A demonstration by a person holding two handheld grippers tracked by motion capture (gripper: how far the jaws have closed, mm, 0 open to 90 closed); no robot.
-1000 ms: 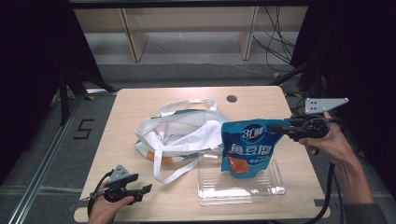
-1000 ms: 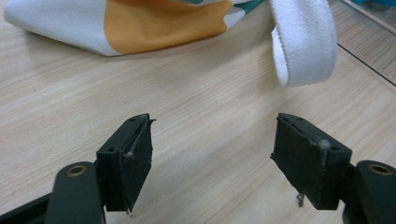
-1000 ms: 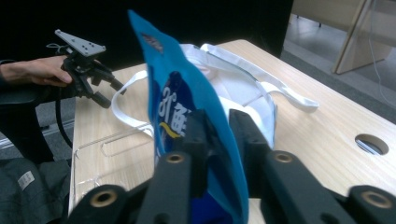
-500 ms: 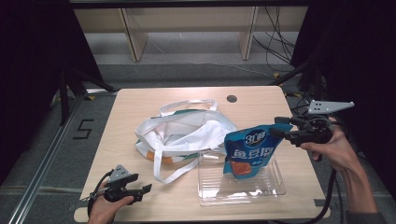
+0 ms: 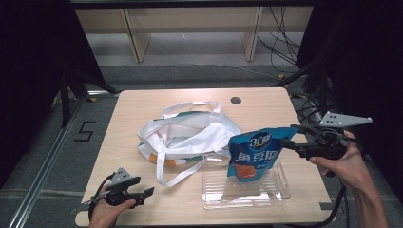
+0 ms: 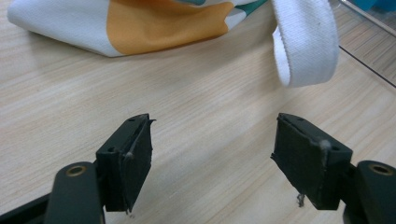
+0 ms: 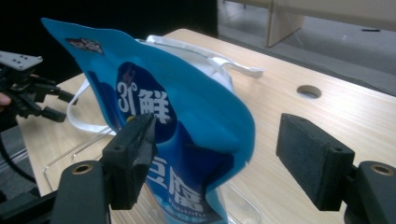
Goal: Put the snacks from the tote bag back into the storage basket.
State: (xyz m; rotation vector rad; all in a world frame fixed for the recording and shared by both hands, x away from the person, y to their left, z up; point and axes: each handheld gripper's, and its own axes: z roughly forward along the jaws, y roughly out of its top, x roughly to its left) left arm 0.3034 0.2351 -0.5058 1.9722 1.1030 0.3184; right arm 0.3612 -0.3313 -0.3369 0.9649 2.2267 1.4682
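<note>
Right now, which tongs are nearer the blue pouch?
The right. The right tongs sit at the blue pouch, jaws open on either side of its edge. The left tongs rest open at the table's near left corner, beyond the white tote bag.

this looks like a lab or recording studio rather than a home. a plain wooden counter [image 5: 142, 107] with a round cable hole [image 5: 235, 100] stands on a grey floor, boxed in by black curtains [image 5: 28, 61] on both sides. loose cables [image 5: 280, 52] trail across the floor behind it, by bare wooden shelving [image 5: 190, 21]. a metal rail [image 5: 45, 175] runs along the floor at the left, beside a taped "5" marker [image 5: 83, 131].
</note>
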